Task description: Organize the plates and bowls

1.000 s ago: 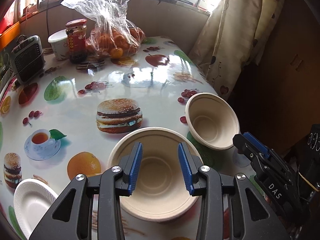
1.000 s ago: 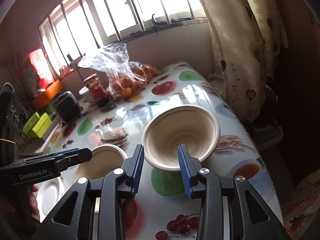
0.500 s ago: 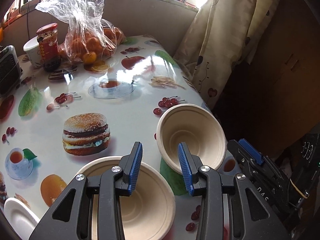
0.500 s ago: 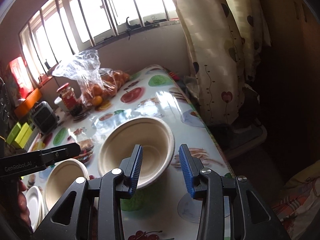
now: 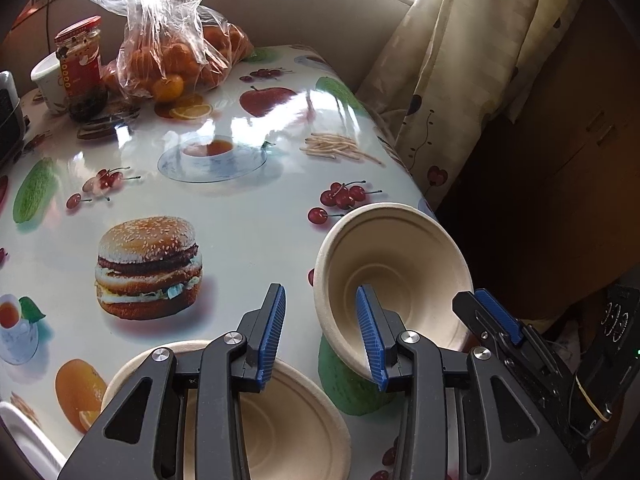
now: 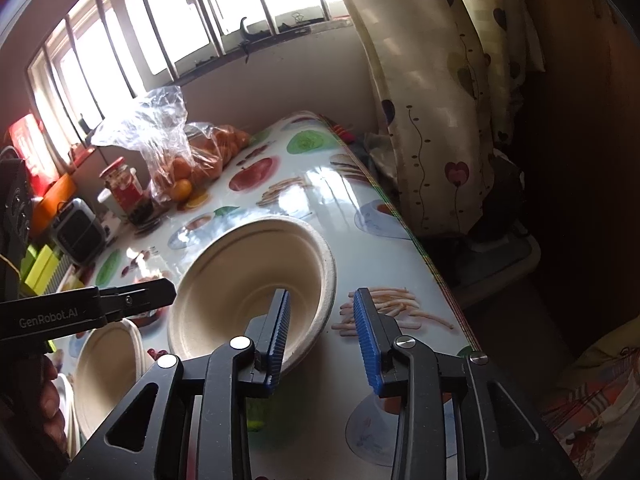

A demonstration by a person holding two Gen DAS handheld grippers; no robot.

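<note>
The left gripper (image 5: 322,336) was held wide open, nothing between its blue pads; its right pad (image 5: 370,336) was seen in front of the near rim of the tilted bowl (image 5: 394,276), though contact could not be told. That bowl was found at lower right of the left view, on the table (image 5: 248,216) near its edge, mouth turned up and toward the camera. The right gripper (image 6: 322,336) was likewise open, its left pad (image 6: 280,332) placed inside the same bowl (image 6: 256,280) and its right pad outside the rim. A second bowl (image 5: 288,420) lay upright at lower centre, under the left gripper. A plate (image 5: 28,436) showed at lower left. A bag of oranges (image 5: 176,52) and a jar (image 5: 82,68) stood at upper left.
</note>
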